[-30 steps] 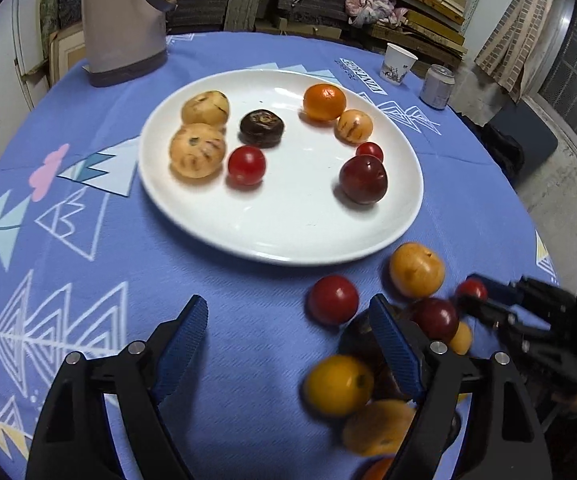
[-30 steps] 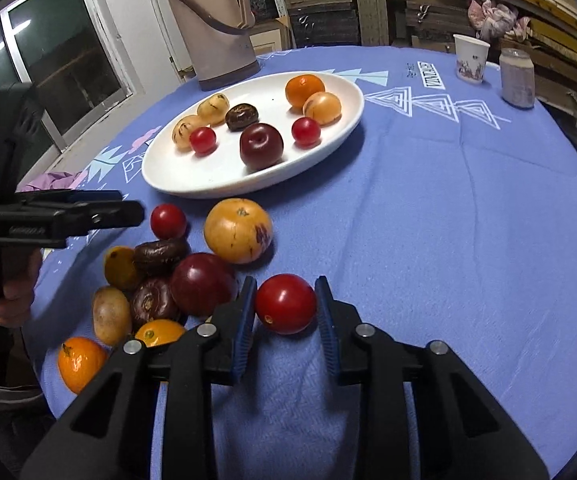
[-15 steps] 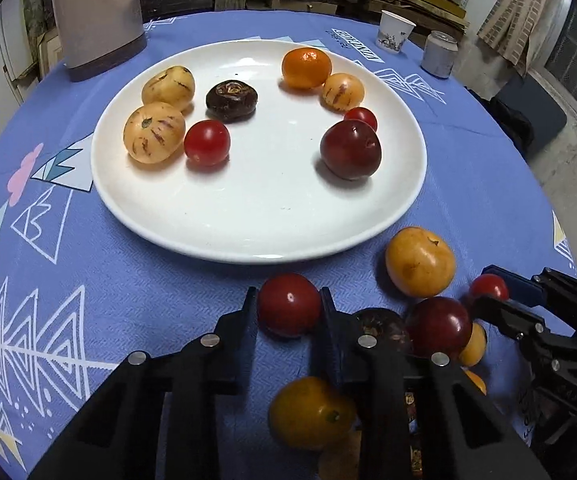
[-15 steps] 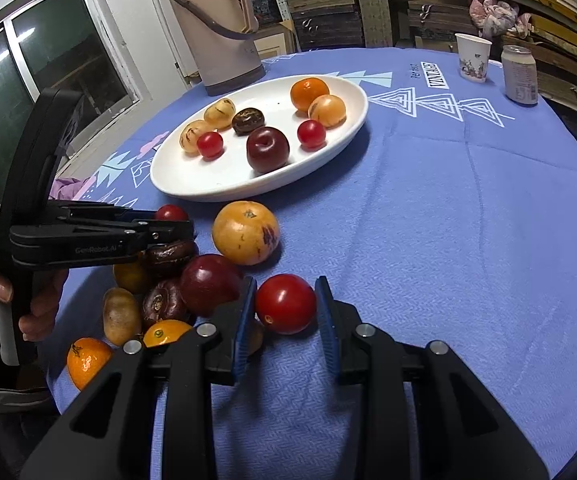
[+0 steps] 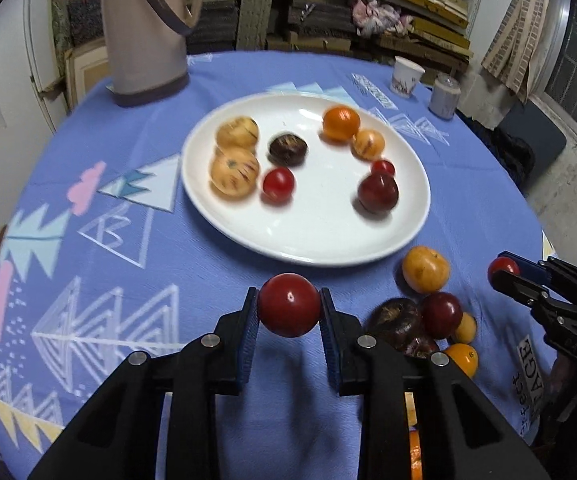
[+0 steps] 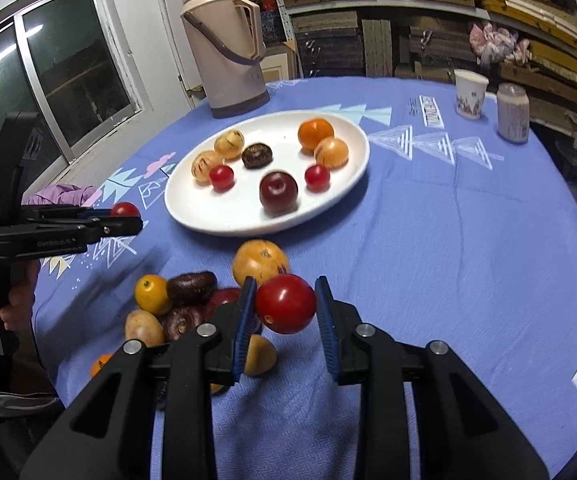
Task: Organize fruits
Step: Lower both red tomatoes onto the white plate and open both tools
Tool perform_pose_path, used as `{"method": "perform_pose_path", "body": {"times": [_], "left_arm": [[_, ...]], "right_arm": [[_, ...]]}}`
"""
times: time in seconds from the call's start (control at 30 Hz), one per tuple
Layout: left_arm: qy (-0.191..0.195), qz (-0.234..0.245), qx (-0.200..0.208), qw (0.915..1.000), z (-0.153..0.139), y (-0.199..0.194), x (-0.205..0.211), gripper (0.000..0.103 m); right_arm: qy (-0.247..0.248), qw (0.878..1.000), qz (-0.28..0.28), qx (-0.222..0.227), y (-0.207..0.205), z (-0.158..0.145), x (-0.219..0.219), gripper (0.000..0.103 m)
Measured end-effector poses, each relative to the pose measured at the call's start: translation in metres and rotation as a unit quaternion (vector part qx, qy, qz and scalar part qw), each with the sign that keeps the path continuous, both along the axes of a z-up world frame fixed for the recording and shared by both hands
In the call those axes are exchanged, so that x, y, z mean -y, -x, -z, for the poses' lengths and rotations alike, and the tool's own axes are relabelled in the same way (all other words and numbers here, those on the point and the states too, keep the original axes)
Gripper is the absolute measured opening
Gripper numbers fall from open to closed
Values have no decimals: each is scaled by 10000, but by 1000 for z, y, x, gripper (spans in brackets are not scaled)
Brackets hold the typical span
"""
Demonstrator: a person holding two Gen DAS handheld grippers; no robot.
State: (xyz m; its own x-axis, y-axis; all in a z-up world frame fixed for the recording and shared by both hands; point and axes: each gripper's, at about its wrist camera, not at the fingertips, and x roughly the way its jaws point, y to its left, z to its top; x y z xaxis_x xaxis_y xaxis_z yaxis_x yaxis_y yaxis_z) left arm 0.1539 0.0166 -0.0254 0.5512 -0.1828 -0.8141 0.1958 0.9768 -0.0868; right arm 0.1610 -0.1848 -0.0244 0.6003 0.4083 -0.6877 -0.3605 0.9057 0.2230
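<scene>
Figure: two-handed fruit sorting, both grippers loaded. Nearest, the left gripper [image 5: 289, 312] is clamped on a red tomato [image 5: 289, 305], held clear of the blue tablecloth [image 5: 88, 280]; the right gripper [image 6: 284, 309] likewise pinches a second red tomato [image 6: 285, 303] above the loose pile of fruit [image 6: 176, 304]. Each round, smooth fruit is caught only across its middle by narrow pads, so a tilt or jolt in transit may let it squirt out and roll off the table edge; too hard a squeeze may split the skin. Beyond, the white plate [image 5: 308, 248] already carries eight fruits in loose groups. A tomato released from height may bounce, knock its neighbours out of order, or roll over the shallow rim. The thermos [image 5: 144, 40] stands well behind, out of the path.
</scene>
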Motion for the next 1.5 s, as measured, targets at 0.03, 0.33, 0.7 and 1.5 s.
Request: {"method": "perform_pose_path", "body": {"times": [0.03,0.33,0.7,1.5], "left_arm": [[-10,-20,43,10000,-5,-1,-2,30],[91,37,461,9989,-46,-33,-1,30],[-58,23,-48,10000,-6,-124,28,30],[183,-99,-211,9996,-5,-98,15,64]], "right_arm": [[-13,10000,-18,29,-1,-4,0,29],[85,9991,-150,384,-45,-52,-7,29],[264,9989,-364,-98,-142,-14,-50,29],[98,9998,-166,8,-112,-13,-17,59]]}}
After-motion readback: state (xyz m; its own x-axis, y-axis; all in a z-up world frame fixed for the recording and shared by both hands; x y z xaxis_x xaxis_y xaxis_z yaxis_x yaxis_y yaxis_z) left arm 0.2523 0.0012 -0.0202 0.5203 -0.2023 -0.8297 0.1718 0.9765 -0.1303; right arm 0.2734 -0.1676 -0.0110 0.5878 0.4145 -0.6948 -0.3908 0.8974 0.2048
